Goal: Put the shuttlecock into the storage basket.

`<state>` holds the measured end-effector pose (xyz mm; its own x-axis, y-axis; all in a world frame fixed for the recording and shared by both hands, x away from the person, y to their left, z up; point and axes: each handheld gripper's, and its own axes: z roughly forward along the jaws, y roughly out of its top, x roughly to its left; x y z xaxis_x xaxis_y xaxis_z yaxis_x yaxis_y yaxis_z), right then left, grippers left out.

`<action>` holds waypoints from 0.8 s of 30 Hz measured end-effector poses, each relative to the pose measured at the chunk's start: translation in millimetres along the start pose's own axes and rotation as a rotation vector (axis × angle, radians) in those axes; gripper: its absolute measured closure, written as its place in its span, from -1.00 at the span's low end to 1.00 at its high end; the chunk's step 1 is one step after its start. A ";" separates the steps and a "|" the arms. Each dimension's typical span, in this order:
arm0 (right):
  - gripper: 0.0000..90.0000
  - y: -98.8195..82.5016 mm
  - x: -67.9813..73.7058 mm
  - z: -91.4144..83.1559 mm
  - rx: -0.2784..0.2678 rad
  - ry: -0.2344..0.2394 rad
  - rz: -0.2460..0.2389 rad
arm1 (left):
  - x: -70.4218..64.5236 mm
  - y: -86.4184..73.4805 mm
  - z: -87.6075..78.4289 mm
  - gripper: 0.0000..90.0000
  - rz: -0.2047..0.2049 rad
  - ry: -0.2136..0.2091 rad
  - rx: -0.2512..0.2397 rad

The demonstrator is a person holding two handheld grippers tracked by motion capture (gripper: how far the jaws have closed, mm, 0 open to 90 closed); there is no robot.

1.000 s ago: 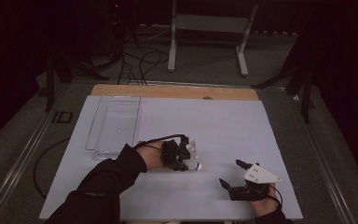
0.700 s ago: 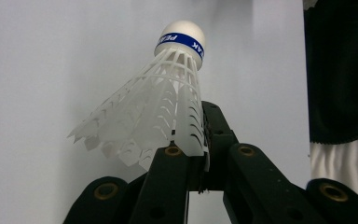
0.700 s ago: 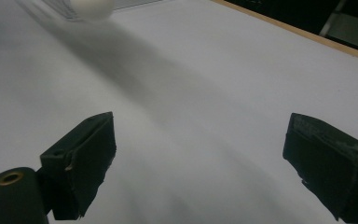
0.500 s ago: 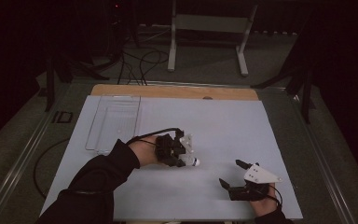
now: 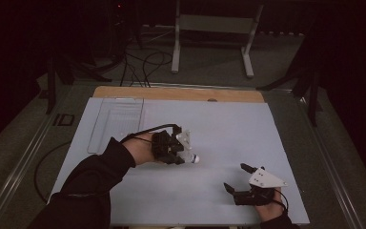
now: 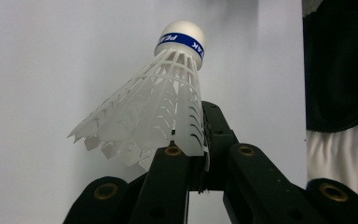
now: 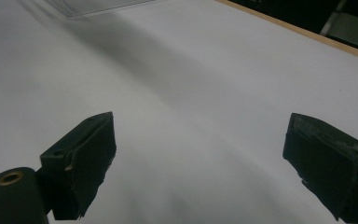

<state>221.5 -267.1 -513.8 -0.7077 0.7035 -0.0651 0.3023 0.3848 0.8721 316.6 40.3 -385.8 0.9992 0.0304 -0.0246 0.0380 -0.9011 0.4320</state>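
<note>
left gripper (image 5: 183, 155) clenched on shuttlecock (image 6: 161, 109), pinching skirt edge so cork points outward, held above white table (image 5: 228, 138), probably bound for clear tray (image 5: 116, 119). right gripper (image 5: 240, 177) released, empty, resting near table's front edge.

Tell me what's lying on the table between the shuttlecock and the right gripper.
Nothing. In the high view, the stretch from the shuttlecock, held in the left gripper, to the right gripper is bare white table.
</note>
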 end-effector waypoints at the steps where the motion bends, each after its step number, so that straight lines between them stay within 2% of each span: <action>1: -0.80 0.0 0.1 0.1 0.001 0.000 -0.001 | 0.6 -0.7 -1.3 1.00 0.002 0.006 0.003; 13: -0.79 -0.2 0.7 1.2 0.006 0.001 -0.001 | 5.0 -12.1 -16.1 1.00 -0.039 0.020 -0.012; 18: -0.80 -0.1 0.8 1.1 0.005 0.001 -0.002 | 6.3 -21.0 -21.3 1.00 -0.051 0.036 0.005; 24: -0.79 0.0 1.3 1.8 0.009 0.000 -0.002 | 6.9 -30.6 -31.6 0.99 -0.069 0.047 -0.006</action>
<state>221.7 -265.1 -514.8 -0.7085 0.7026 -0.0665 0.3066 0.3913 0.8677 322.5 81.7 -370.7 0.9935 0.1133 -0.0120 0.1071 -0.8936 0.4359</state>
